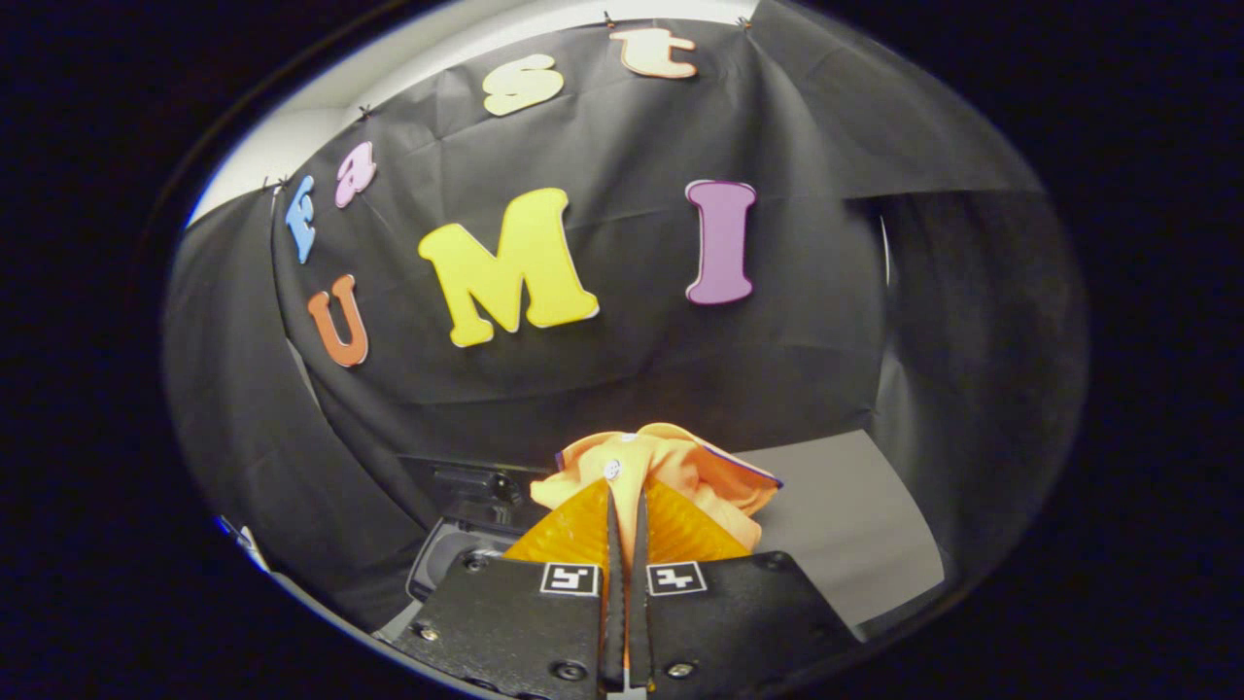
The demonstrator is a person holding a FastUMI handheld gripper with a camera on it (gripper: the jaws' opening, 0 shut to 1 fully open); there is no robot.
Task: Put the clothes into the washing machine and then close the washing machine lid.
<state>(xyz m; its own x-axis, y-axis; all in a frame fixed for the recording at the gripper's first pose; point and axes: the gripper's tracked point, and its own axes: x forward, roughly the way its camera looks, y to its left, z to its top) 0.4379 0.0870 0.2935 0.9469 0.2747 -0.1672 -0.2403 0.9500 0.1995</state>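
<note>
- The tongs (627, 506) are clamped on an orange garment (671, 467), both fingers pressing a fold of it.
- The garment bunches just ahead of the fingertips, lifted above the grey worktop (846, 525).
- A dark machine (466, 506) sits beyond, left of the garment.

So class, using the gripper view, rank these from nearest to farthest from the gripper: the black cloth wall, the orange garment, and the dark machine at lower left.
1. Orange garment: pinched between the fingers of the gripper, bunched just ahead of them.
2. Dark machine: below and to the left of the fingers, just beyond the garment.
3. Black cloth wall: farthest, hanging behind everything.
</note>
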